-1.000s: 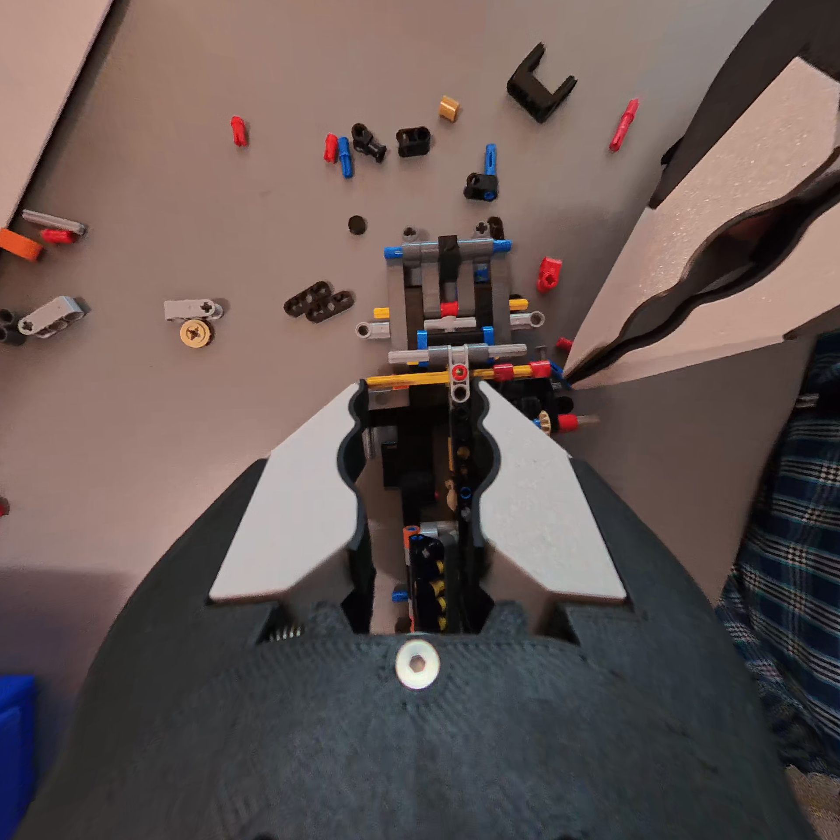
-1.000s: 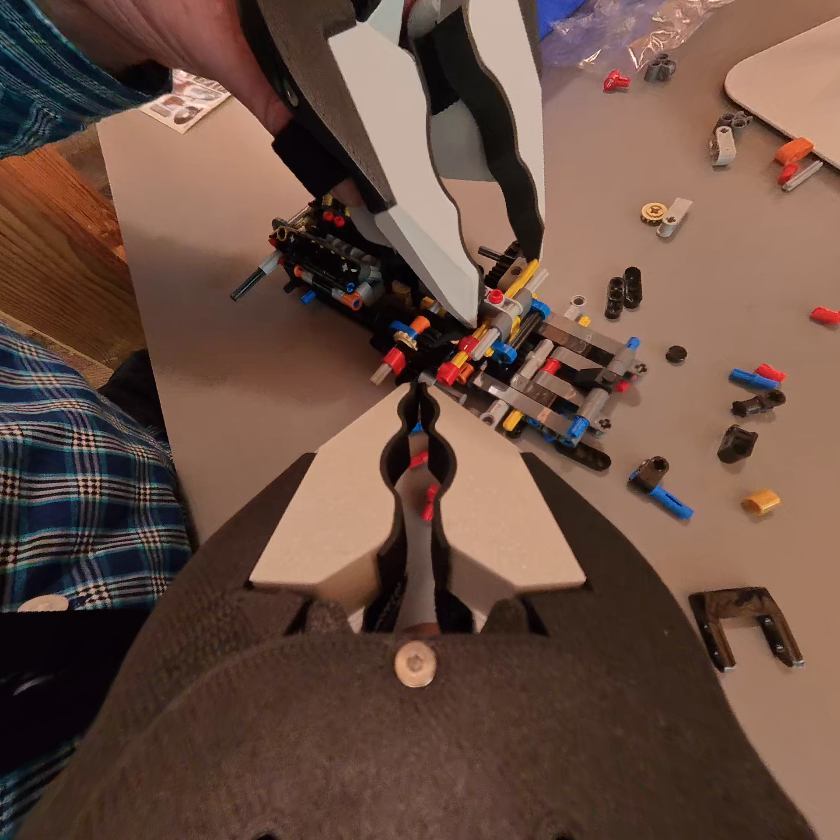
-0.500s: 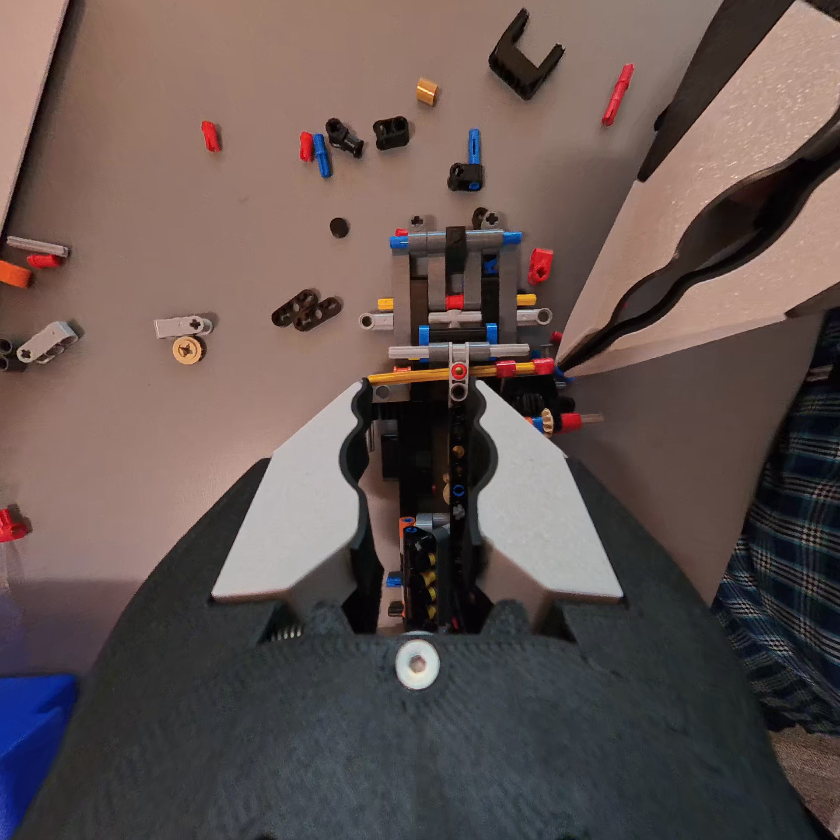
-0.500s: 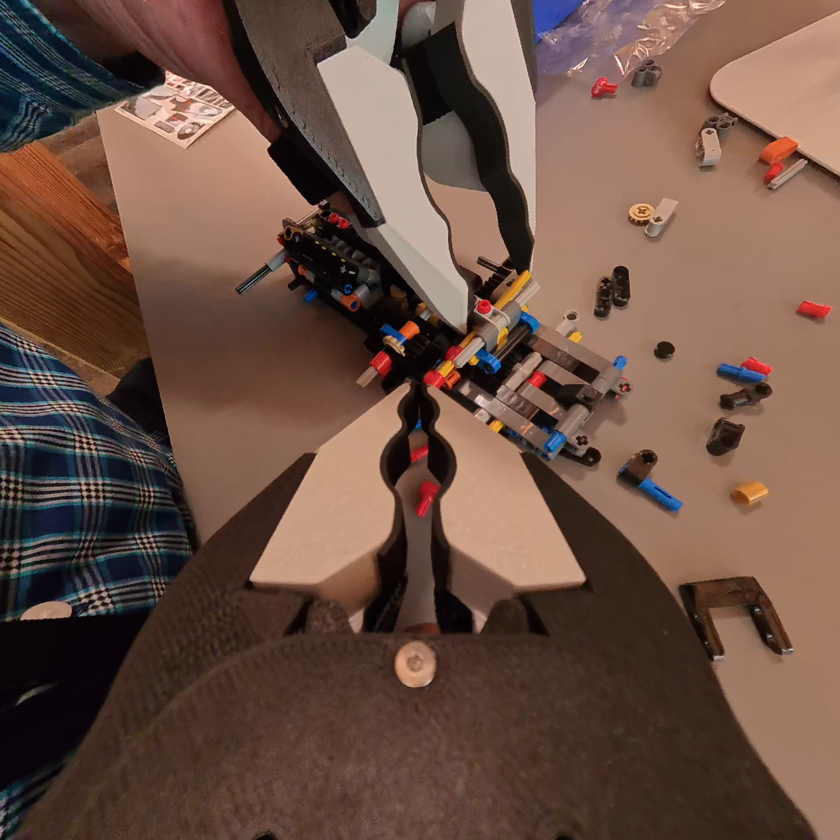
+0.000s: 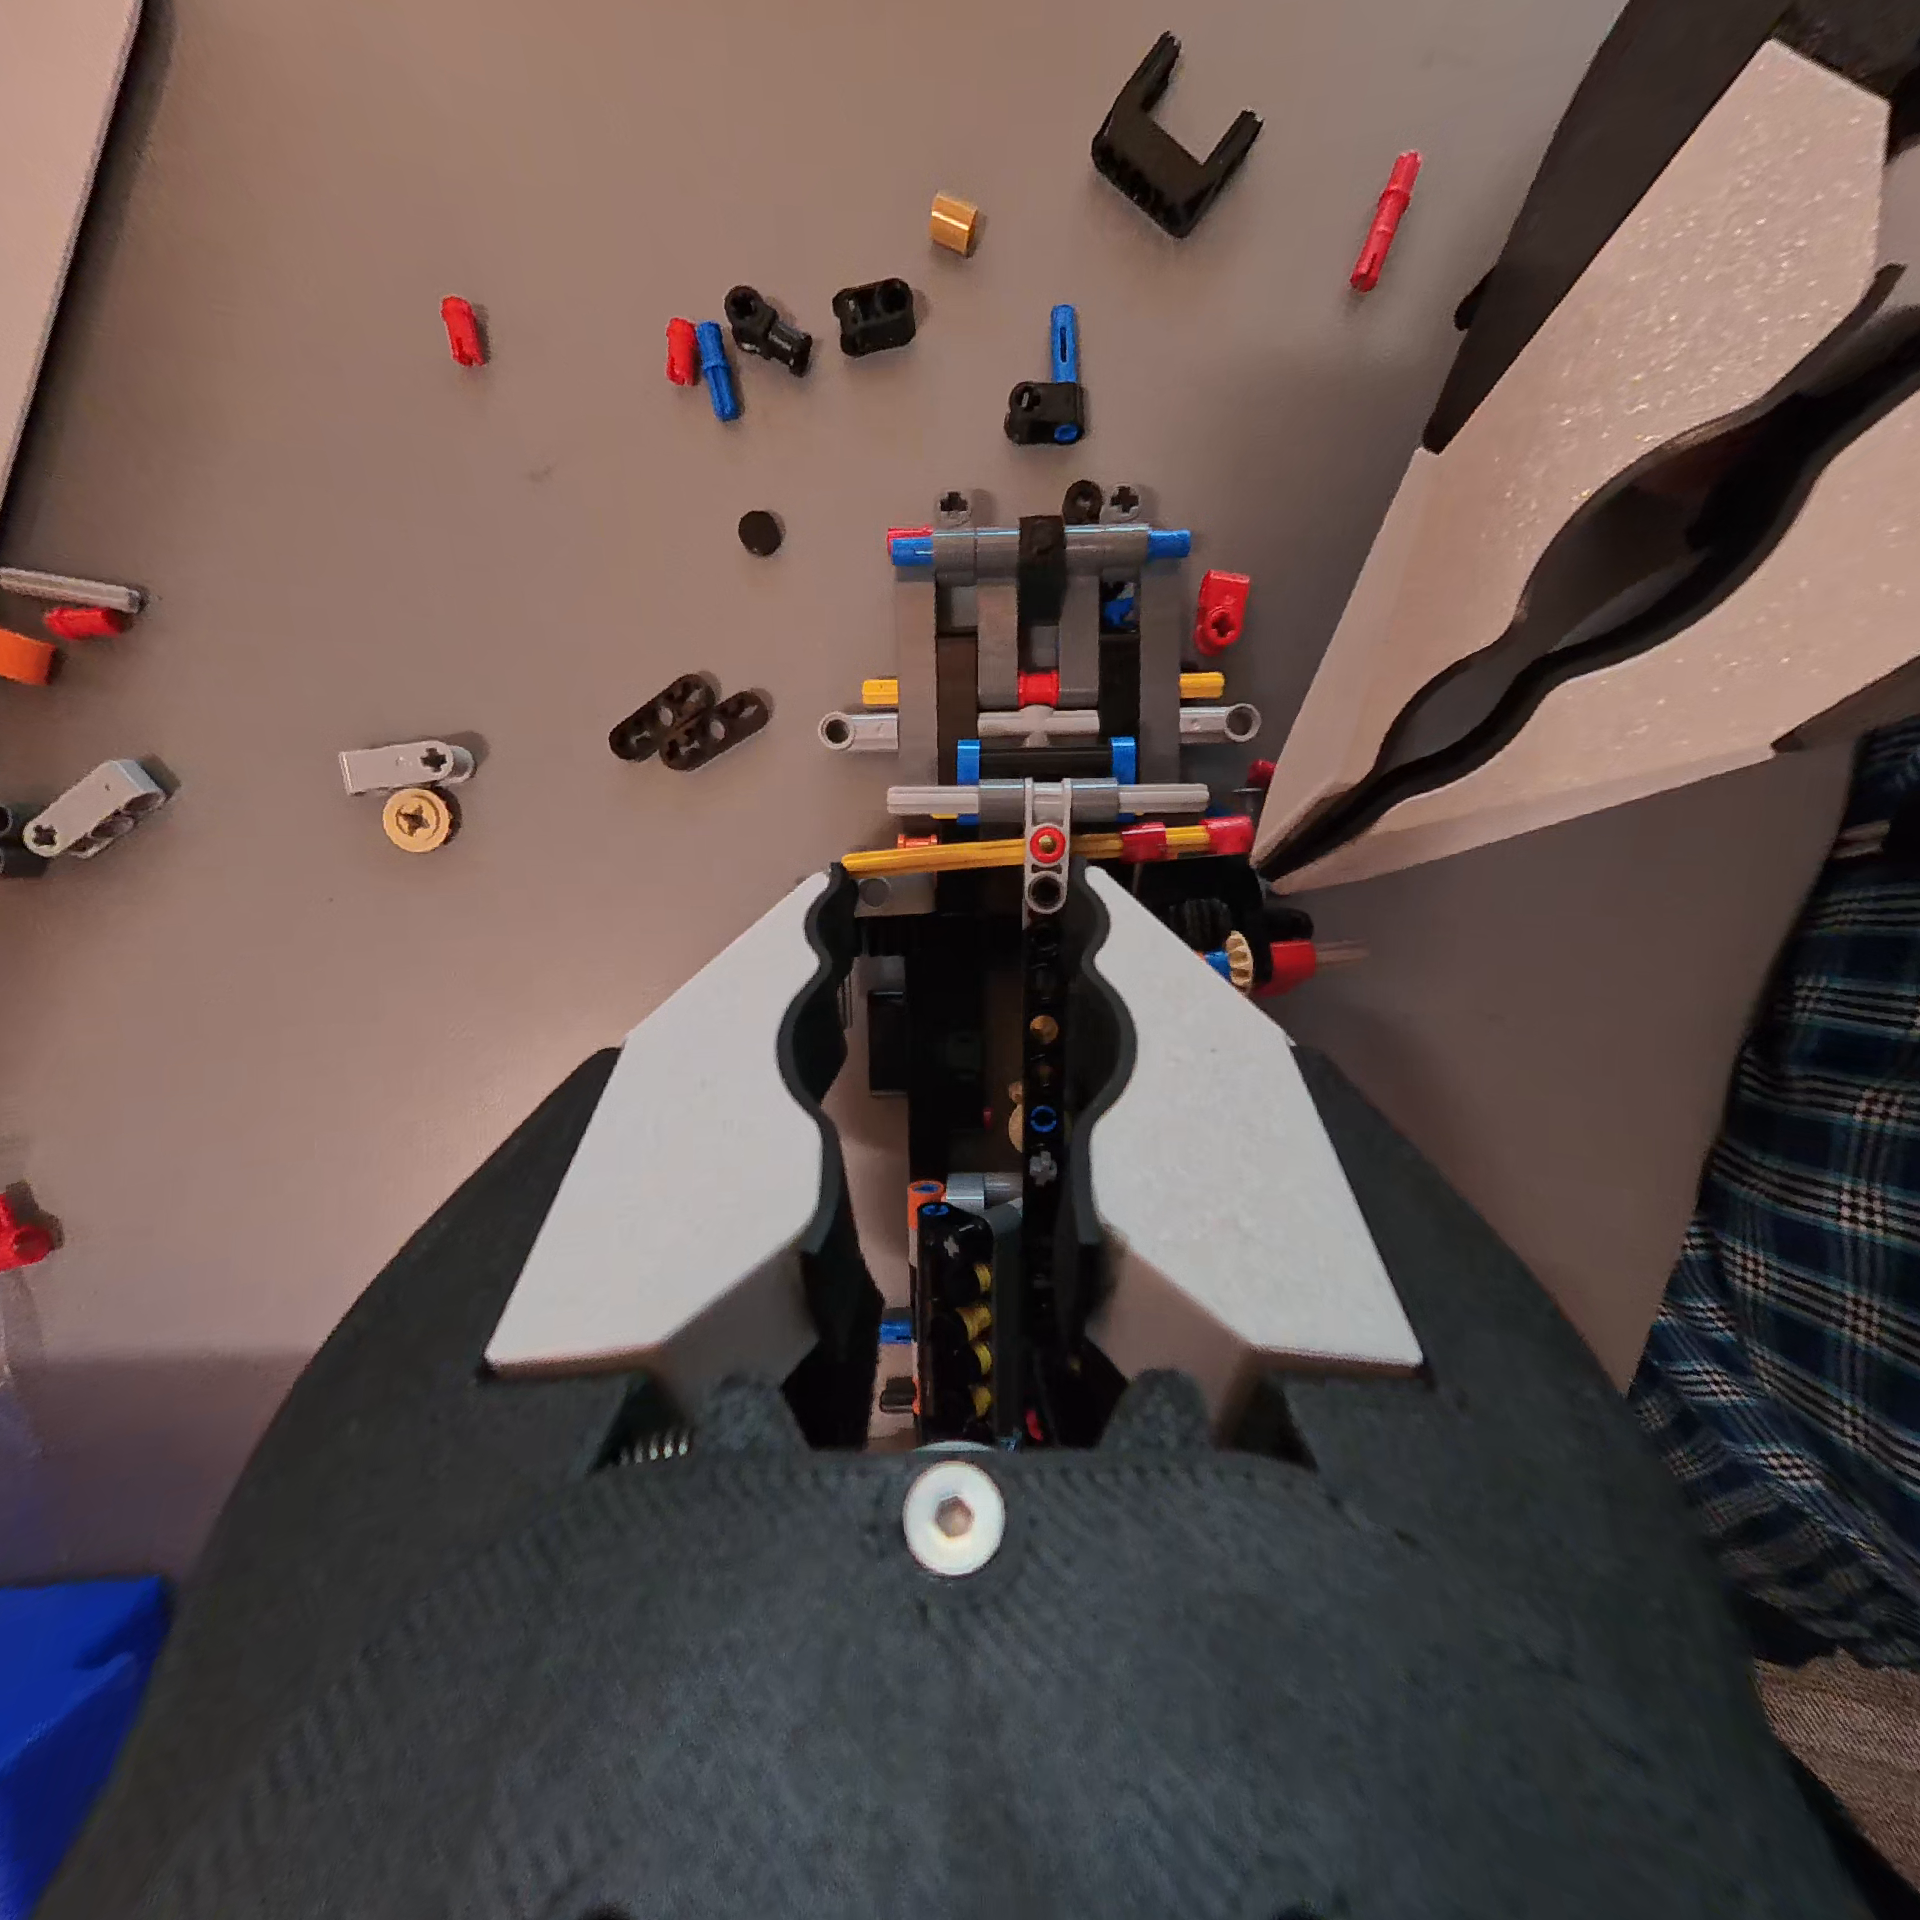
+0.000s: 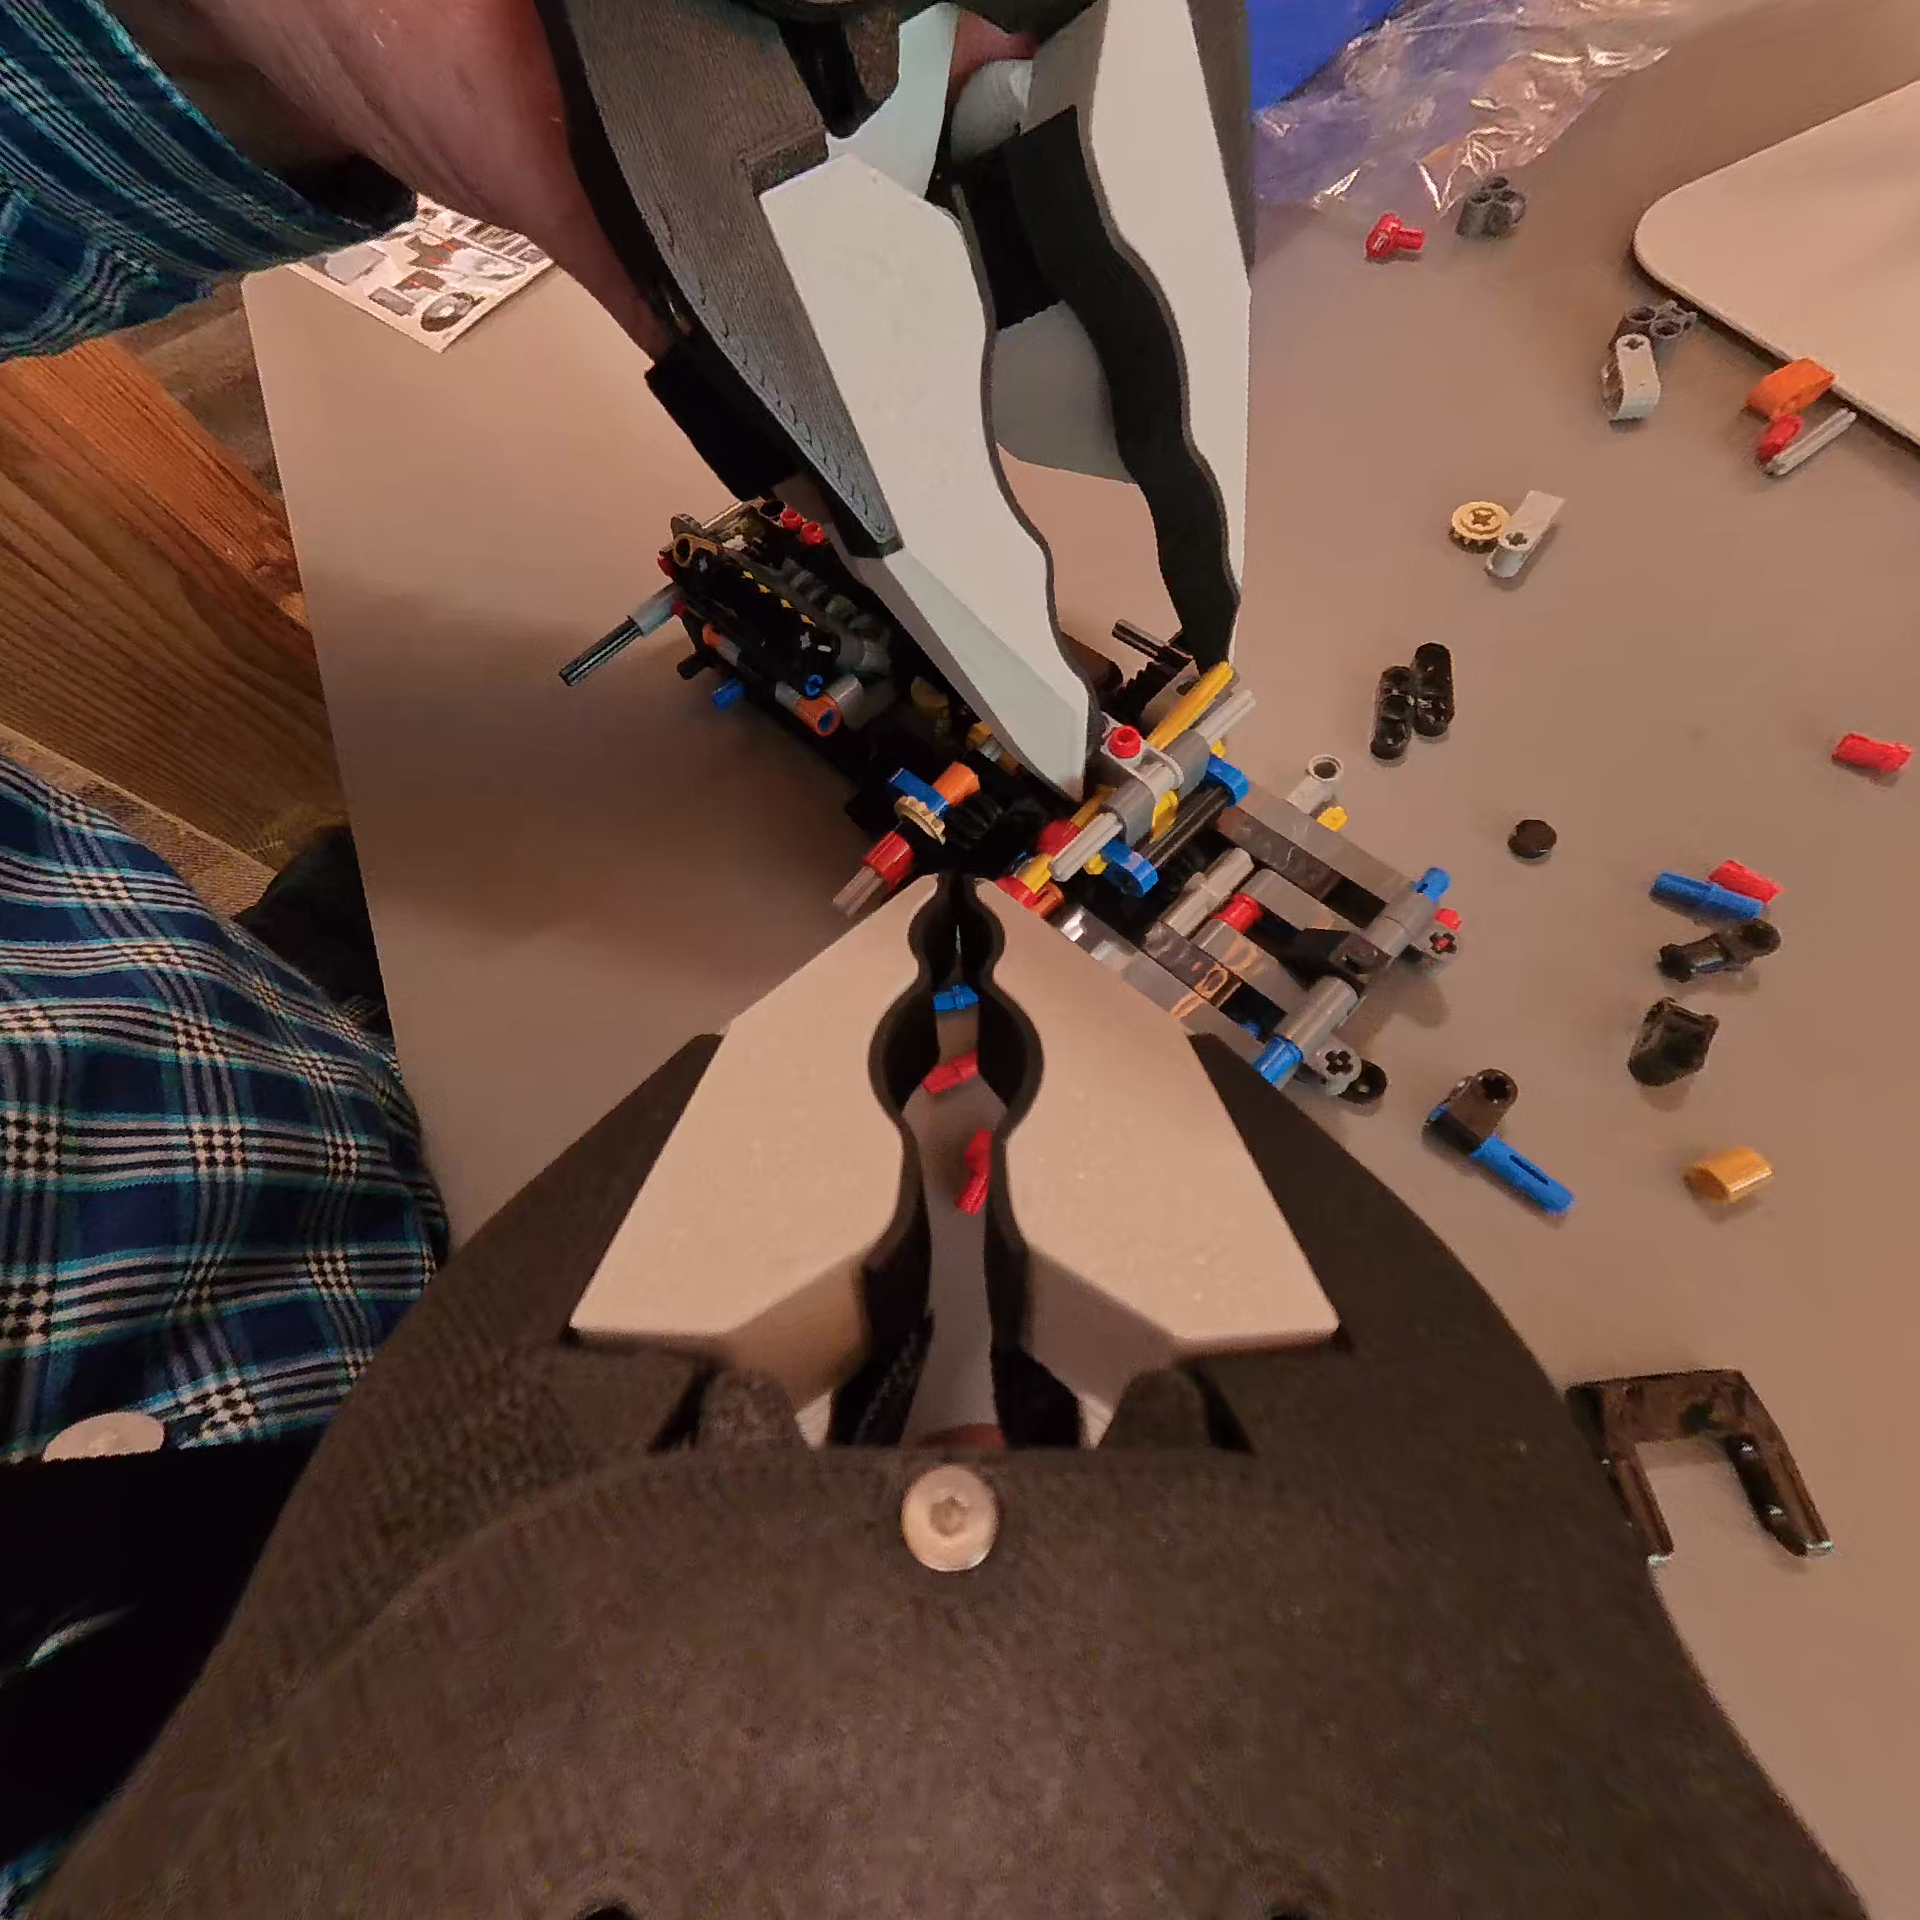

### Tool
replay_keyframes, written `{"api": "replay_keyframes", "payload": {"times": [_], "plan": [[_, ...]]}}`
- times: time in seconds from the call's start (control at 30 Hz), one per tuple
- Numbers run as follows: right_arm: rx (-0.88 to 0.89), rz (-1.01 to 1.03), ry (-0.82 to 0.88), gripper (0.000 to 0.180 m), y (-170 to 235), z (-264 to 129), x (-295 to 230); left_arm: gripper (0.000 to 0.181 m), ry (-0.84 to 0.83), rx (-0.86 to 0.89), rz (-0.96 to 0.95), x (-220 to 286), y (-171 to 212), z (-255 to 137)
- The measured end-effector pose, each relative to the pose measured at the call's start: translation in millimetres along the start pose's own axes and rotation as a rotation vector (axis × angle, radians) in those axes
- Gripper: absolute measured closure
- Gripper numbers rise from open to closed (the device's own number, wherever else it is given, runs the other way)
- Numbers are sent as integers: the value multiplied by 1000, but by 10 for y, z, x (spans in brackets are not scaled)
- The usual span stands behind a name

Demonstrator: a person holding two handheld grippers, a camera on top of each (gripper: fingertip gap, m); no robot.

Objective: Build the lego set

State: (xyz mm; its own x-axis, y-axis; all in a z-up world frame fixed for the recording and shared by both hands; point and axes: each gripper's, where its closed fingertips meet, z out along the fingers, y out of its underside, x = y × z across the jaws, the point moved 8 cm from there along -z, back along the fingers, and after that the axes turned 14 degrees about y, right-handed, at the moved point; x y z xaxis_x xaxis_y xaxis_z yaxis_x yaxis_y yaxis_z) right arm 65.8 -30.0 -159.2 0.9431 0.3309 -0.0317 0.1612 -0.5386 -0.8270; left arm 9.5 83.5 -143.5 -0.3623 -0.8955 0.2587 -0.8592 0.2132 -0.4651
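The half-built lego model point(image 5: 1039, 727) lies on the grey table point(image 5: 416, 987), a long black chassis with a grey frame, blue and red pins and a yellow axle across it. In the right wrist view it point(image 6: 1195, 862) sits close to the table's near edge, by my plaid sleeve point(image 6: 187, 1091).

My left gripper point(image 5: 961, 894) straddles the black chassis, fingers narrowed around it, with the right-hand finger point(image 5: 1195, 1091) against the black beam; I cannot tell if the other finger touches. From the right wrist view it point(image 6: 1143, 717) comes down steeply onto the model's middle.

My right gripper point(image 6: 958, 883) has its fingers almost together, tips at the model's near side beside a red-capped axle point(image 6: 878, 868). I cannot tell whether they pinch anything.

Loose pieces lie farther out on the table: a black U-shaped piece point(image 5: 1174, 156), a long red pin point(image 5: 1382, 218), a small orange-yellow piece point(image 5: 954, 221), a pair of black links point(image 5: 686, 720) and a tan gear point(image 5: 419, 819). A printed sheet point(image 6: 426, 265) rests near the far left corner.
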Motion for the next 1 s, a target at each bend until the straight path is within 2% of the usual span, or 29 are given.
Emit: {"api": "replay_keyframes", "payload": {"times": [0.27, 0.33, 0.47, 0.53, 0.6, 0.77, 0.83, 0.93, 1.0], "plan": [[16, -1, -39, 180, -1, -39, 5, 140, 32, 25, -15, -15, 12, -8], [35, -7, -59, 178, -26, -99, 47, 125, 46, 55, -38, -19, 26, -53], [98, 24, -112, 171, -202, -202, 382, 125, 52, 148, -40, 26, 35, -270], [103, -12, -133, 165, -305, -165, 578, 131, 42, 188, -11, 92, 51, -370], [91, -28, -230, 160, -412, -85, 715, 139, 38, 163, 34, 195, 124, -374], [27, -277, -460, 126, -478, 218, 748, 126, -43, 90, 63, 329, 313, -223], [-42, -374, -533, 113, -421, 339, 706, 126, -58, 106, 75, 374, 321, -185], [-74, -481, -579, 105, -351, 455, 670, 139, -133, 73, 101, 352, 362, -180], [-52, -502, -615, 107, -365, 478, 644, 150, -121, 74, 94, 331, 376, -150]]}}
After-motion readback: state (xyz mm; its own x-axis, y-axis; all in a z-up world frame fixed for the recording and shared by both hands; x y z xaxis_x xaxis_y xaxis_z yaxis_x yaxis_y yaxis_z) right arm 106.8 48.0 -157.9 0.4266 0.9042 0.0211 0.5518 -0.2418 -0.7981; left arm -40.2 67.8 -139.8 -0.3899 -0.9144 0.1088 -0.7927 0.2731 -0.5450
